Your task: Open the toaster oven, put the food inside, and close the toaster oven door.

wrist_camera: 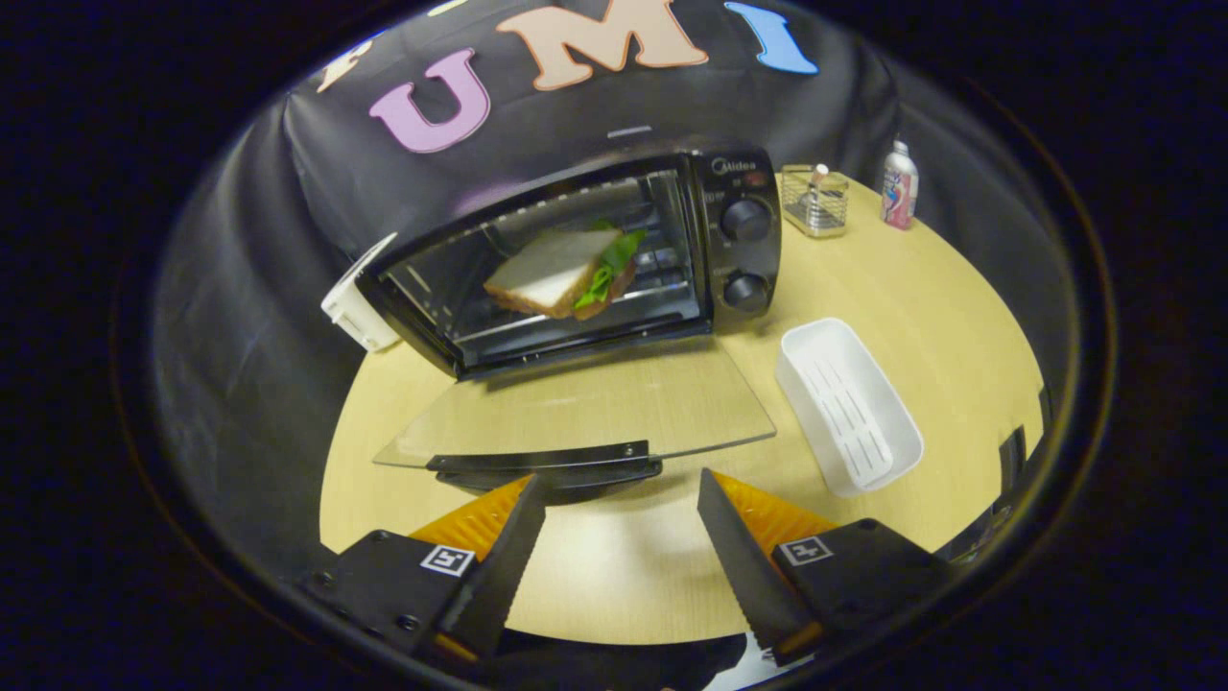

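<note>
Now I hold my gripper (622, 494) with fingers spread and empty just short of the lowered door (576, 408), since the sandwich (561, 272) sits inside the oven (739, 192).

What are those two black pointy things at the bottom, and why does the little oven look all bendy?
Those are the two fingers of a hand-held gripper, a grabbing tool a person carries. A camera rides on it and looks forward with a very wide lens, which bends everything round. The fingers are spread apart and hold nothing. Just ahead of them is the toaster oven on a wooden table. Its glass door is folded down flat, with the black handle nearest the fingers. A sandwich with green lettuce already sits inside. Beside the oven lies an empty white tray. Farther back stand a small wire basket and a bottle.
</note>
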Demonstrator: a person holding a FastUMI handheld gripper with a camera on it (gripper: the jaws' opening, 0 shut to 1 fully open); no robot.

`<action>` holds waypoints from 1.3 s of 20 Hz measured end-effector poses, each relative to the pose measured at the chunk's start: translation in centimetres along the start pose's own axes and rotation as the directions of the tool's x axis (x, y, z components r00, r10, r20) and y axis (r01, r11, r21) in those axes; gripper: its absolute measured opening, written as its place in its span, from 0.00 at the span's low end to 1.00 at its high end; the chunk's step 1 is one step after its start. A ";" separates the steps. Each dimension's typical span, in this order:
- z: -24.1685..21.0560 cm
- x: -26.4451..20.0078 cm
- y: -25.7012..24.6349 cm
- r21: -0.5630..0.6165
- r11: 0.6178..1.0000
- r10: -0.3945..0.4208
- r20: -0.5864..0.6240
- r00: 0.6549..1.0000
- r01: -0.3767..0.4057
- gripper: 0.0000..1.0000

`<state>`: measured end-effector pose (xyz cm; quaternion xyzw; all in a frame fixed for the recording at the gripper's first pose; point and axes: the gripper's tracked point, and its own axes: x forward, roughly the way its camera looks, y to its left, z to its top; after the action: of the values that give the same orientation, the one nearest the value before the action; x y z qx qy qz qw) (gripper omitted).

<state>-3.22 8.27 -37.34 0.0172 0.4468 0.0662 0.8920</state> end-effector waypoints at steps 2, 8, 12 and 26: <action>1.4 -0.4 0.4 0.000 1.000 0.004 0.039 0.999 -0.004 0.99; 4.2 -0.5 1.3 -0.043 0.999 0.011 0.113 0.994 -0.007 0.99; 6.1 -0.8 2.0 -0.056 0.998 0.015 0.165 0.986 -0.006 0.99; 15.3 1.9 4.0 -0.039 0.997 0.074 0.356 0.931 -0.064 1.00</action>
<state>9.71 12.95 -29.31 0.0328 0.2754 0.0991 0.9556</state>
